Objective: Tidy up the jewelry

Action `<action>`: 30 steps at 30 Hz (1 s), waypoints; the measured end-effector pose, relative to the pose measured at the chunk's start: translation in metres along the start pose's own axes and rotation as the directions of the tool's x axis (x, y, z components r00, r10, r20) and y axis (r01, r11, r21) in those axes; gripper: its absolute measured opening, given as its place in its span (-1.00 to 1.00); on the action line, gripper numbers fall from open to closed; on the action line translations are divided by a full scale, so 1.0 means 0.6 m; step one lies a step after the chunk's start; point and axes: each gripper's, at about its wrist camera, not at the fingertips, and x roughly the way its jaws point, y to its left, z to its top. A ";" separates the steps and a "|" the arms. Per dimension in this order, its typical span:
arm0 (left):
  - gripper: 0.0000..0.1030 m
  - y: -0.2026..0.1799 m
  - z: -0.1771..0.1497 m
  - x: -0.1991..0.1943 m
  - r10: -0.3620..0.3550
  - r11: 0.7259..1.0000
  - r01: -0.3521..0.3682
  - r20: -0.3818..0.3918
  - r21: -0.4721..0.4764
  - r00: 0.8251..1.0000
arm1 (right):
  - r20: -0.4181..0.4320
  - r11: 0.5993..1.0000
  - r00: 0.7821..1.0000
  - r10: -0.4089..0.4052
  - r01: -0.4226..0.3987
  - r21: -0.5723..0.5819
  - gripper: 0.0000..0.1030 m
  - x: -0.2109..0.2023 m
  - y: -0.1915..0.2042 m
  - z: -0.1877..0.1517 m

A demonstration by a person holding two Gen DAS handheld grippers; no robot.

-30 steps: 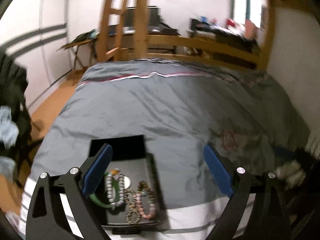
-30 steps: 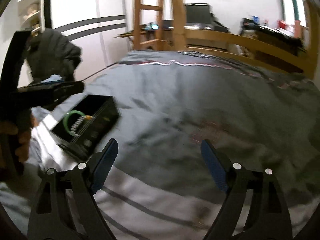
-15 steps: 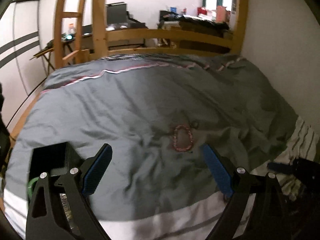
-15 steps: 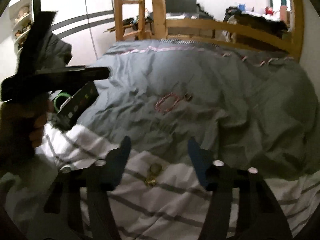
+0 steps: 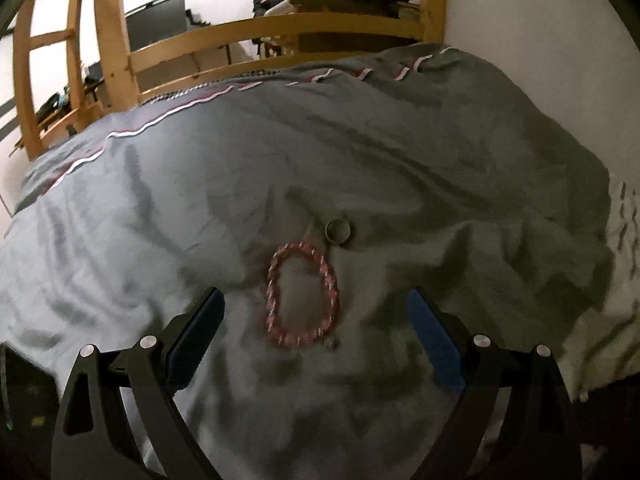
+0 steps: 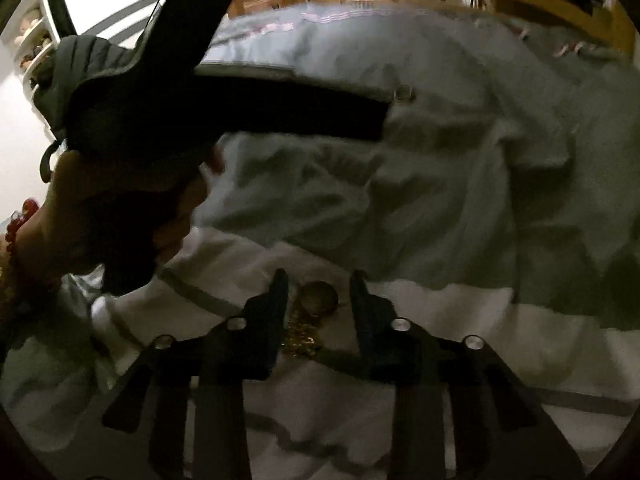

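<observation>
The left gripper (image 5: 312, 316) stands released over the pink bracelet (image 5: 302, 294) on the grey duvet (image 5: 440, 168); light, floppy beads, best pinched across one side; right gripper (image 6: 318, 292) is closing around the gold necklace (image 6: 308, 320) near the striped edge; slippery chain, grab the bunched middle.

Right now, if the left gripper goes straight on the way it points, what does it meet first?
Most likely the pink bead bracelet, lying on the grey bedcover between the open left gripper fingers. The ring lies beyond it. Depth is unclear.

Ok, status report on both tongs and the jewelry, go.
Left tongs open over pink bracelet; ring beyond. Right tongs closing around gold pendant, not yet pinched. Nothing blocking.
</observation>
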 end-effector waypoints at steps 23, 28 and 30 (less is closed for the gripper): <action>-0.87 0.049 0.011 0.022 -0.152 0.976 0.131 -0.111 -0.175 0.982 | 0.139 0.982 0.989 0.055 -0.079 0.173 -0.60 -0.048 -0.057 0.013; -0.87 0.053 0.016 0.001 -0.148 0.974 0.130 -0.083 -0.187 0.986 | 0.156 0.980 0.987 0.043 -0.073 0.186 -0.60 -0.056 -0.067 0.006; -0.87 0.058 0.021 -0.010 -0.145 0.972 0.129 -0.069 -0.195 0.987 | 0.164 0.978 0.986 0.040 -0.072 0.196 -0.60 -0.057 -0.071 0.010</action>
